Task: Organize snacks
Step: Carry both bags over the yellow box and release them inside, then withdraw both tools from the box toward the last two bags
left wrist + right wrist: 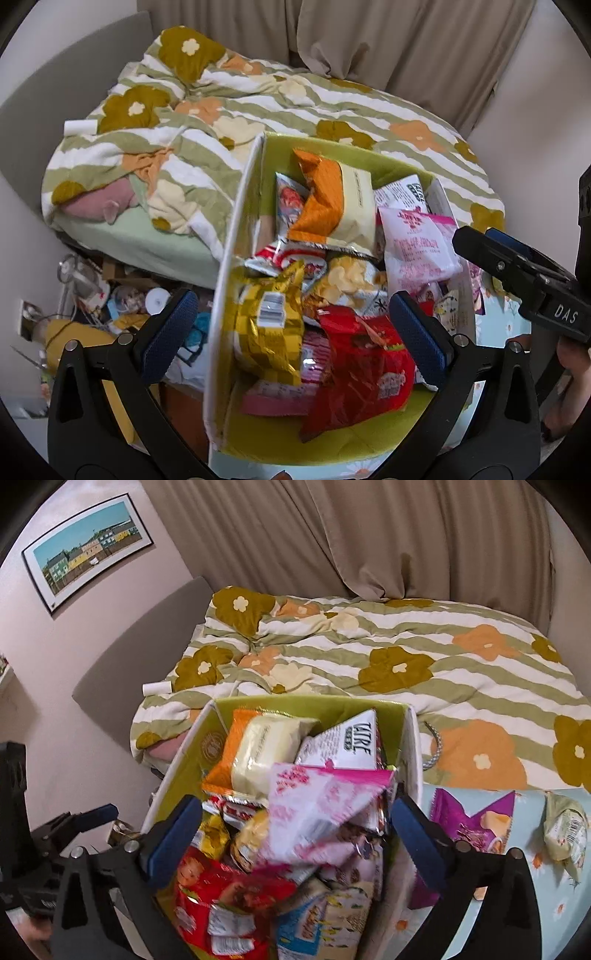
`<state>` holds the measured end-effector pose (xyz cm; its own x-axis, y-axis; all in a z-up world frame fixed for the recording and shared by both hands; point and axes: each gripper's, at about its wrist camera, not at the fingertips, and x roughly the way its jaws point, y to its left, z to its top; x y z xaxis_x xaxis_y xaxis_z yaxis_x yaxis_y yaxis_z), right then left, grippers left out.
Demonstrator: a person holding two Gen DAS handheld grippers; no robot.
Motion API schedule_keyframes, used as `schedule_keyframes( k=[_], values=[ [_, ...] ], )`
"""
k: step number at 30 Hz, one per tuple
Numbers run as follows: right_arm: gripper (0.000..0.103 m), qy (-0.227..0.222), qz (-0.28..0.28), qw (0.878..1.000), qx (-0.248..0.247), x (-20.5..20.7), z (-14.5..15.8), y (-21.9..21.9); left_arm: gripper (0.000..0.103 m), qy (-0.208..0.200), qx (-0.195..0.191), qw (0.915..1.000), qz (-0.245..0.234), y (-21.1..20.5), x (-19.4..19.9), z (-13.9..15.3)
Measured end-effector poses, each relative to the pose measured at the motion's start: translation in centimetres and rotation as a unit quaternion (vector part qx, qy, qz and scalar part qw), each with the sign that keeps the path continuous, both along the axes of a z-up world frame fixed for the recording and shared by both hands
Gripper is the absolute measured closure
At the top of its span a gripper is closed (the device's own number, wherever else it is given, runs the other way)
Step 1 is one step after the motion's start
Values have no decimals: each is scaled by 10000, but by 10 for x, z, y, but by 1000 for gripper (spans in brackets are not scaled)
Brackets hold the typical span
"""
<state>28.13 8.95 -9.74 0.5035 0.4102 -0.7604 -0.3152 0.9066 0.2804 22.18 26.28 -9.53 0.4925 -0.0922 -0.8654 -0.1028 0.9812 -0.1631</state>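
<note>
Item: green-lined storage box [177, 771], heaped with snack packets, directly below both hand-held grippers. Right hand-held gripper [295, 842] stands wide and empty, a pink-and-white packet [325, 805] lying loose between its fingers atop the pile, apparently just dropped in. Left hand-held gripper [291, 336] likewise wide, empty, straddling the box's left wall; purple packet [476, 819] waits rightward on the tabletop, presumably next.
</note>
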Motion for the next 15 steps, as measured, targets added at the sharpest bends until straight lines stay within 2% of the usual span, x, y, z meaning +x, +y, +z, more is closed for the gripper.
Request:
schedule_keyframes(
  k=[6, 15],
  values=[
    [1, -97, 11, 9999, 82, -14, 15, -9, 0, -113, 69, 9999, -38, -9, -11, 10],
    [1, -414, -123, 9988, 243, -46, 55, -29, 0, -611, 207, 9979, -83, -26, -42, 59]
  ],
)
